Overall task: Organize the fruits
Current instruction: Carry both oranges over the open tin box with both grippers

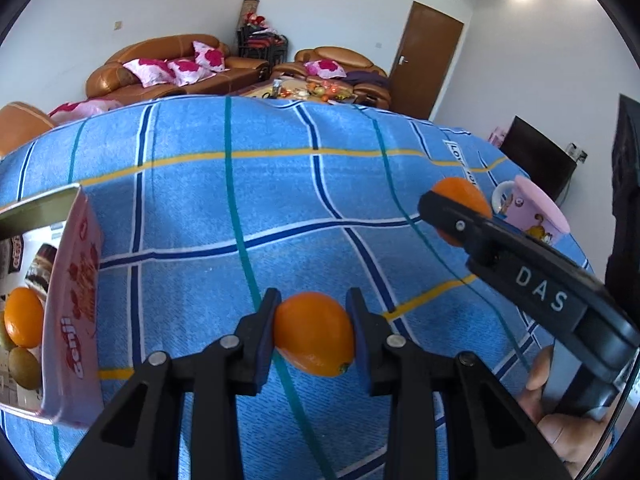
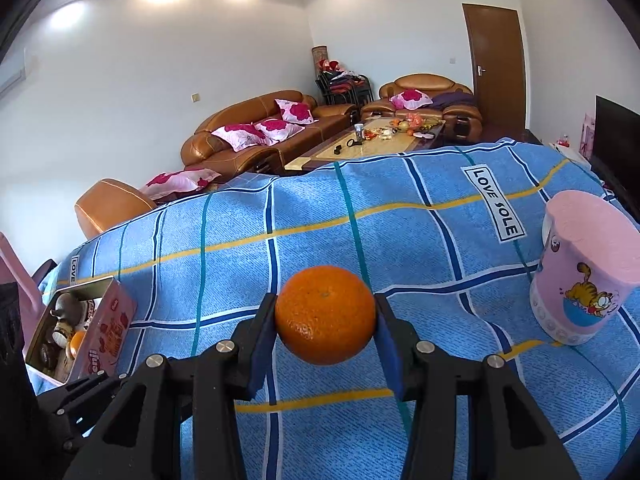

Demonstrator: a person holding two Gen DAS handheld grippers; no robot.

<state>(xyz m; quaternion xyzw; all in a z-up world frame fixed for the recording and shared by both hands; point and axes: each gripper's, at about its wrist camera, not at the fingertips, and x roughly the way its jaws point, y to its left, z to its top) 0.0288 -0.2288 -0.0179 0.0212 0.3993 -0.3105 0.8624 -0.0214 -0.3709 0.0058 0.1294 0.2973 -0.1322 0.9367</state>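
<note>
My left gripper [image 1: 314, 334] is shut on a small oval orange [image 1: 314, 334] above the blue checked cloth [image 1: 280, 200]. My right gripper [image 2: 325, 316] is shut on a round orange [image 2: 325, 314]; it also shows in the left wrist view [image 1: 460, 208], at the right. A pink tin box [image 1: 74, 304] stands at the left, holding an orange [image 1: 24, 316] and a kiwi [image 1: 24, 368]; in the right wrist view the box [image 2: 108, 328] sits at the lower left.
A pink cartoon cup [image 2: 584, 276] stands on the cloth at the right, and shows behind the right gripper in the left wrist view [image 1: 532, 212]. Brown sofas [image 2: 260, 136] and a coffee table [image 2: 380, 140] lie beyond the table. A dark TV [image 1: 536, 156] is far right.
</note>
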